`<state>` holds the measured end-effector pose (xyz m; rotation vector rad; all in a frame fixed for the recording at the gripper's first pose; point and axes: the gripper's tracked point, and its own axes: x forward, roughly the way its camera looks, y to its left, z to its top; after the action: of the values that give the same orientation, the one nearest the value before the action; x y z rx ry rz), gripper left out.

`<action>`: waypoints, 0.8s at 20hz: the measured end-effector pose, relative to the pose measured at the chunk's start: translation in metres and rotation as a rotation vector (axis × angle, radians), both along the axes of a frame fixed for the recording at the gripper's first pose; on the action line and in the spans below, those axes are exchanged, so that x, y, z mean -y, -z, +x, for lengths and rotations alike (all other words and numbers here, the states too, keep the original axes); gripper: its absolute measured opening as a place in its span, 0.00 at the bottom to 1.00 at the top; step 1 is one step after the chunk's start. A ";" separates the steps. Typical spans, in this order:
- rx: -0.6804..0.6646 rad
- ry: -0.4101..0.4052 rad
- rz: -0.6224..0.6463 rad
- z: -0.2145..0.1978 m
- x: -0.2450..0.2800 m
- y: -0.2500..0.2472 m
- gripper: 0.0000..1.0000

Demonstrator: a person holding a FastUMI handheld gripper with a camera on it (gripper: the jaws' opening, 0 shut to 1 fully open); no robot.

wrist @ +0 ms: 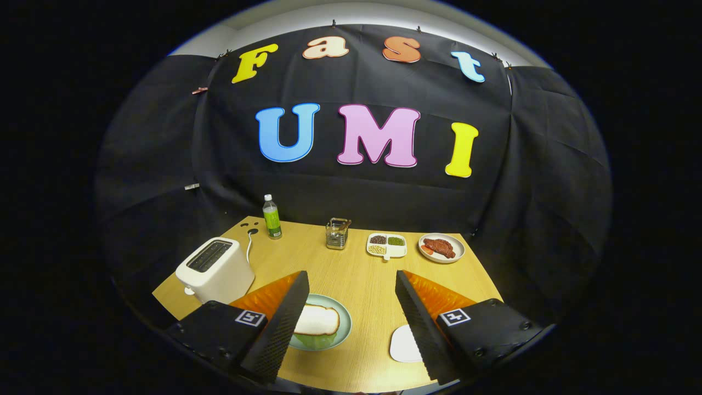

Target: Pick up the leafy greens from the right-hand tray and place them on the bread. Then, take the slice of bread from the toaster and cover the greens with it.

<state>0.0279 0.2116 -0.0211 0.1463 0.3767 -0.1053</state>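
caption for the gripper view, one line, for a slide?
Open gripper above table; bread slice over greens on plate, toaster alongside.

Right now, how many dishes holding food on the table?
3: green plate with bread between the open fingers, divided dish of beans beyond them, round plate of meat beside it.

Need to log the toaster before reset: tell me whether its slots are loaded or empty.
Empty, as far as shows: the toaster has dark slots with no bread rising from them. A bread slice lies on the green plate.

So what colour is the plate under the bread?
Pale green plate, bread on top, seen in the gripper view between the open jaws.
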 end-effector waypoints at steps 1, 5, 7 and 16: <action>0.009 0.000 0.000 -0.002 0.000 -0.007 0.98; 0.031 -0.022 -0.042 -0.009 -0.001 -0.021 0.98; 0.037 -0.041 -0.042 -0.012 -0.010 -0.024 0.99; 0.068 -0.092 -0.036 -0.016 -0.041 -0.034 0.98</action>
<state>0.0119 0.2526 0.0126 0.0968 0.3125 -0.0158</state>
